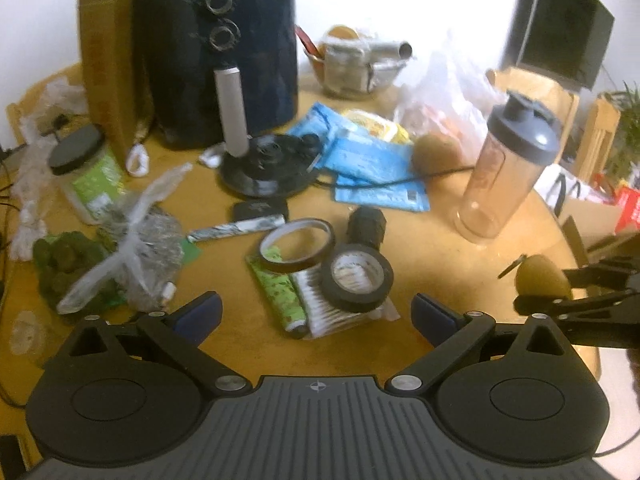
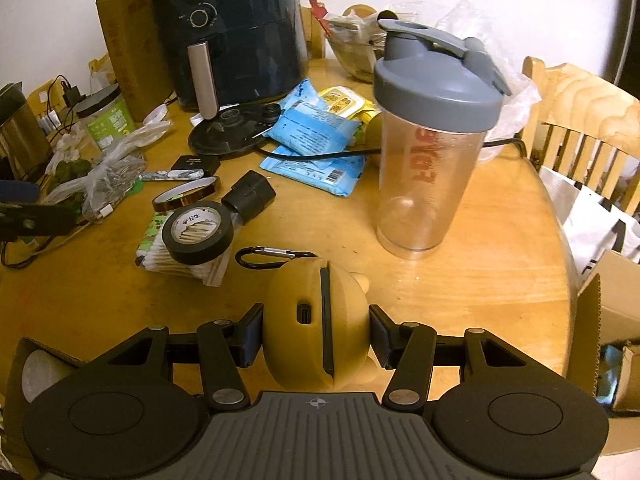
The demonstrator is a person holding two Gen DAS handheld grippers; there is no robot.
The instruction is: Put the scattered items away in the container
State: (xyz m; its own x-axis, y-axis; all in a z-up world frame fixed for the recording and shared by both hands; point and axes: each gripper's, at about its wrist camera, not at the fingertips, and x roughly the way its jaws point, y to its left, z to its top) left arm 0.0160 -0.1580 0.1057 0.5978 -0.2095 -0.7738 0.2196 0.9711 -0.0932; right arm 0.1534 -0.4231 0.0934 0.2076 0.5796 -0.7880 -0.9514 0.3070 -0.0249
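Jaws: right gripper (image 2: 316,334) clamped on a tan case (image 2: 316,320) at lower centre; left gripper (image 1: 316,314) gaped empty. Tape rolls (image 1: 357,278), blue packets (image 1: 372,160) and a shaker (image 2: 432,152) littered the worktop (image 2: 480,280); the container wasn't identifiable, so tidying had apparently barely begun.

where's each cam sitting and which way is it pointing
Left wrist: on the open left gripper, looking across the table at the black tape roll; the right gripper shows at its right edge.
Right wrist: on the right gripper, shut on a yellow case, facing the shaker bottle.
Shared: tape roll, shaker bottle, air fryer.
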